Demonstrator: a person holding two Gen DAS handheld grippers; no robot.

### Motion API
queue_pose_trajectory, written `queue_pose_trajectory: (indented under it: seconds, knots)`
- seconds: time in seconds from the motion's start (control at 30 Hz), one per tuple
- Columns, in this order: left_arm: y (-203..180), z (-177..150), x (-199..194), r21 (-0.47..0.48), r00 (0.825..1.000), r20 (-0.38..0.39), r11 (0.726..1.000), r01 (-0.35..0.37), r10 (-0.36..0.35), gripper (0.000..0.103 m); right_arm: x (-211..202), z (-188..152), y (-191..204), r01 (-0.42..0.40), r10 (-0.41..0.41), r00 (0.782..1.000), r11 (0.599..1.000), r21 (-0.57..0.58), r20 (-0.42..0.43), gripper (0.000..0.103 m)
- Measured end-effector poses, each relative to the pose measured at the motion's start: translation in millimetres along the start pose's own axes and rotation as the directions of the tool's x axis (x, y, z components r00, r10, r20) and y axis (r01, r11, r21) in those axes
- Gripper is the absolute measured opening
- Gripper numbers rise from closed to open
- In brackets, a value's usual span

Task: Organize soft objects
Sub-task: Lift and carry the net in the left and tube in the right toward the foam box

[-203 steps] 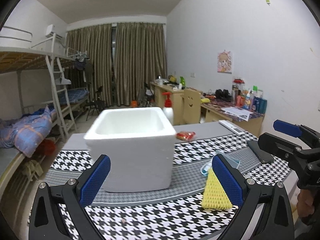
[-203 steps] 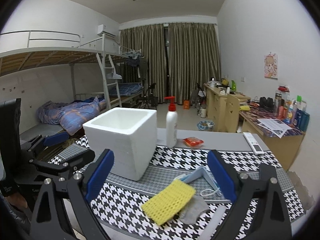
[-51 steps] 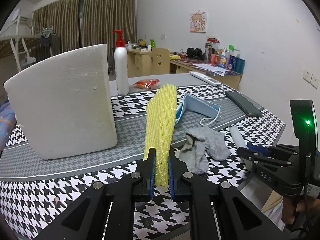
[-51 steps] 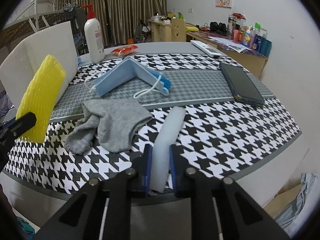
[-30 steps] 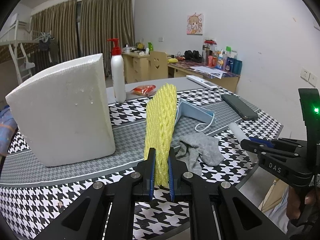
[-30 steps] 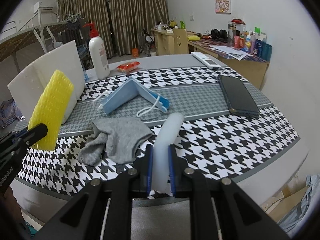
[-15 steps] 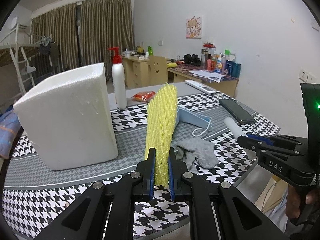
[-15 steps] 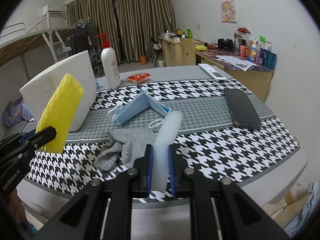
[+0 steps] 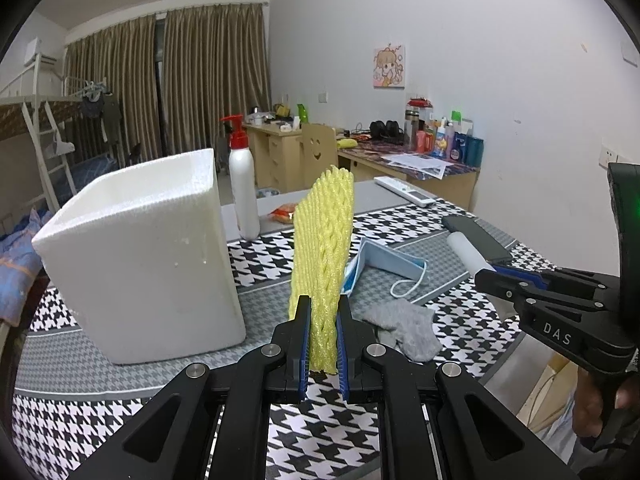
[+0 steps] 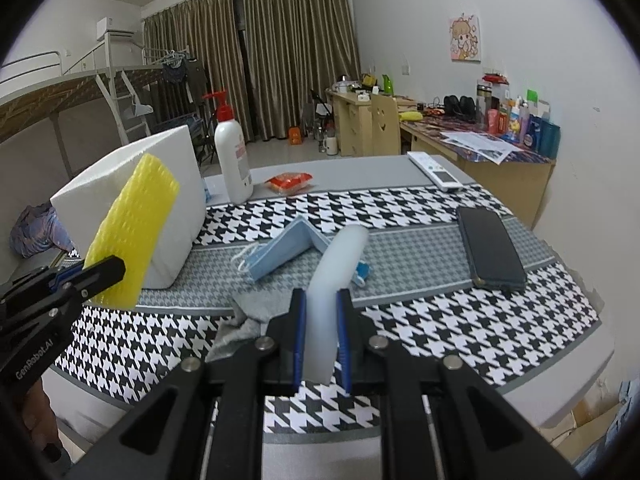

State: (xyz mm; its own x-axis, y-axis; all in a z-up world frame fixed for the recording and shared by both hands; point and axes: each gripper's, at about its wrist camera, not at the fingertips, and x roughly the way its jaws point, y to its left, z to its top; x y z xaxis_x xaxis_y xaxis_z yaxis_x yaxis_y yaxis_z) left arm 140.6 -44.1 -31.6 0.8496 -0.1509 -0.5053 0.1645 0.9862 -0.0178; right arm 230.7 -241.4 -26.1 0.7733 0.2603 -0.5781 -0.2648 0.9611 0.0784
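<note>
I take the white foam box (image 9: pixel 136 256) on the houndstooth tabletop (image 10: pixel 460 320) as my landmark. My left hand-held gripper (image 9: pixel 323 344) is clamped on the lower end of the yellow foam net sleeve (image 9: pixel 324 248), which stands upright just to the right of the box and in front of it, lifted clear of the cloth. My right hand-held gripper (image 10: pixel 321 340) is clamped on a pale white foam tube (image 10: pixel 332 280), held farther right of the box, its free end pointing up and away from me. Between the two held pieces, on the tabletop right of the box, lies a grey sock (image 9: pixel 404 324), and just behind it a folded blue face mask (image 9: pixel 384 266) with its white ear loops. A white pump bottle (image 9: pixel 243 192) with a red head stands behind the box's right corner, an orange packet (image 10: pixel 289 181) beside it. A black phone (image 10: pixel 489 247) and a white remote (image 10: pixel 435 176) lie well to the right of the box.
</note>
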Motion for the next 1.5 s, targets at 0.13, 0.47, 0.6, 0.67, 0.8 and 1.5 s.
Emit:
queue_pose_trajectory:
  seconds: [0.13,0.47,0.6,0.67,0.8,1.5]
  knots:
    - [3.6,4.6,3.4,-0.002,1.000,0.004,1.000,-0.006,0.006,0.012,4.5,4.2,1.9,-0.014,0.014,1.000,1.000,-0.004,0.004,0.018]
    - [8.9,12.4,9.0,-0.001,0.999,0.005,0.999,-0.036,0.036,0.012,10.0,14.4,7.5,-0.042,0.042,0.999,0.999,-0.021,0.018,0.018]
    - [11.6,16.7,10.3,0.000,0.999,0.009,0.999,-0.034,0.034,0.012,12.8,18.1,10.3,-0.050,0.051,0.998,0.998,-0.031,0.022,0.018]
    - [12.6,18.3,11.3,-0.003,0.999,0.009,0.999,-0.035,0.035,0.012,13.9,19.5,11.6,-0.054,0.055,0.998,0.998,-0.031,0.024,0.018]
    - [14.8,23.2,13.9,-0.006,0.999,0.013,0.999,-0.035,0.035,0.012,15.2,23.1,14.4,-0.062,0.063,0.998,0.997,-0.037,0.029,0.018]
    - [35.4,40.1,15.2,-0.026,0.997,0.033,0.997,-0.075,0.076,0.012,23.4,42.0,30.4,-0.098,0.102,0.994,0.992,-0.080,0.044,0.018]
